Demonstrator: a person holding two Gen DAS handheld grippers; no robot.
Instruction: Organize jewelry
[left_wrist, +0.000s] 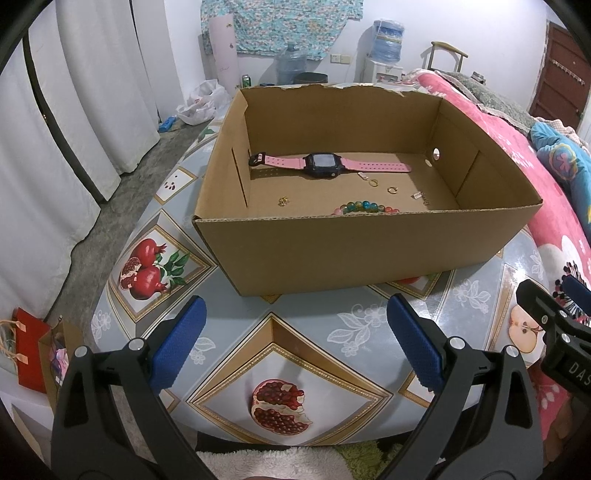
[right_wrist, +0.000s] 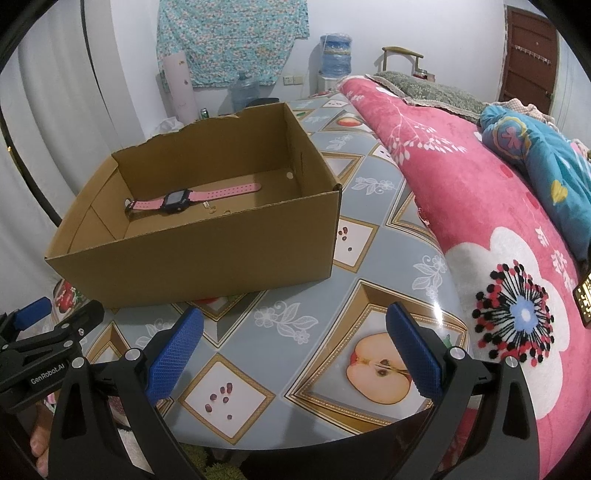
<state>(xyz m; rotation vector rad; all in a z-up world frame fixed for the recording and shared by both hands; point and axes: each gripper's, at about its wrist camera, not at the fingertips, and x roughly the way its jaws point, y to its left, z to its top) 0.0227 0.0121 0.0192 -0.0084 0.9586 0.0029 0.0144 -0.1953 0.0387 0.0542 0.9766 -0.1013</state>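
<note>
An open cardboard box (left_wrist: 362, 254) (right_wrist: 207, 266) stands on the fruit-patterned table (left_wrist: 295, 332). Inside lie a pink-strapped watch (left_wrist: 325, 165) (right_wrist: 177, 199), a beaded bracelet (left_wrist: 364, 207) against the near wall, two small gold rings (left_wrist: 373, 182) (left_wrist: 392, 189), a gold earring (left_wrist: 283, 201) and a small clasp piece (left_wrist: 419, 195). My left gripper (left_wrist: 295, 343) hangs open in front of the box, empty. My right gripper (right_wrist: 295, 347) is open too, over the table to the right of the box, empty. Each gripper shows at the edge of the other's view.
A pink flowered quilt (right_wrist: 480, 221) lies along the table's right side with a blue pillow (right_wrist: 535, 155) on it. White curtains (left_wrist: 74, 129) hang at left. Water jugs (left_wrist: 386, 42) and bags (left_wrist: 201, 101) stand beyond the box; gift bags (left_wrist: 33, 354) sit on the floor at left.
</note>
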